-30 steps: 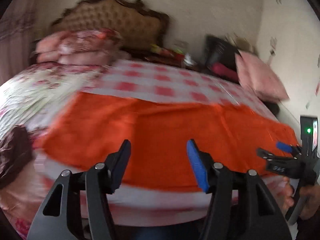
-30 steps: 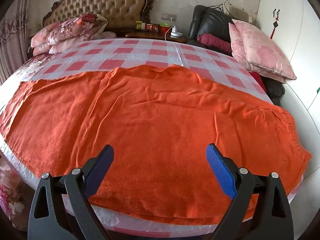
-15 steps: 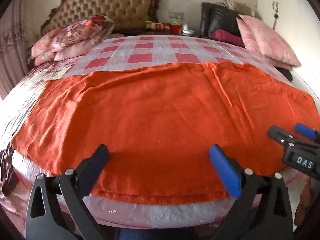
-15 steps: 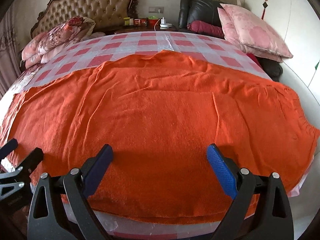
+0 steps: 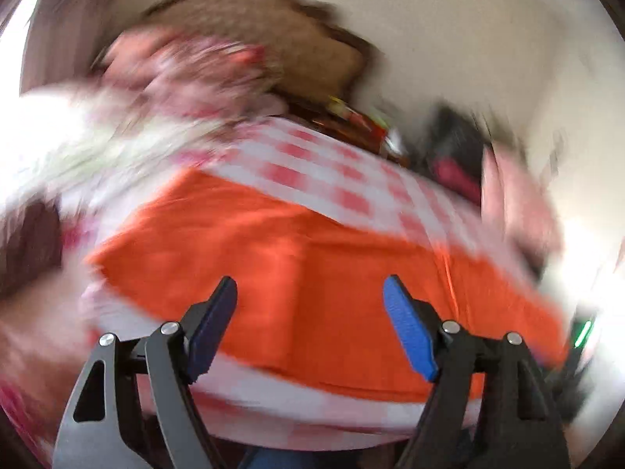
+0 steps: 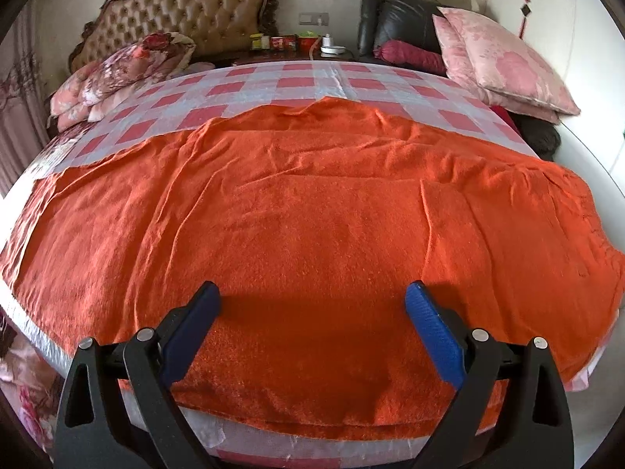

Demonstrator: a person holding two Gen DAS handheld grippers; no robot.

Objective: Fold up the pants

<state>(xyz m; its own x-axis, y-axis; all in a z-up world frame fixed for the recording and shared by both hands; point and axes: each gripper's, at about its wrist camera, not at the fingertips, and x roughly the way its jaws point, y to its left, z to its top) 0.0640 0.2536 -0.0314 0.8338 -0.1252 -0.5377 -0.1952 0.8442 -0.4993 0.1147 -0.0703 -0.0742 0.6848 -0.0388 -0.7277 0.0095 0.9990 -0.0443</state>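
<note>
The orange pants [image 6: 312,203] lie spread flat across the near half of the bed, folded lengthwise with doubled edges along the front. My right gripper [image 6: 313,287] hovers open over their near edge, nothing between its blue pads. The left wrist view is badly blurred and tilted. In it the pants [image 5: 312,258] run slantwise, and my left gripper [image 5: 309,281] is open just above their near edge. Its jaws are closing with nothing between them.
A red-and-white checked cover [image 6: 297,86] lies under the pants. Folded floral quilts [image 6: 125,74] sit at the back left by the tufted headboard [image 6: 183,11], pink pillows [image 6: 504,62] and a black chair [image 6: 398,19] at the back right. A cluttered nightstand [image 6: 297,45] stands behind.
The left wrist view has swung sideways and rolled, turning blurred. The left jaws stand narrower than half a second ago. The left gripper has left the right wrist view's lower left corner.
</note>
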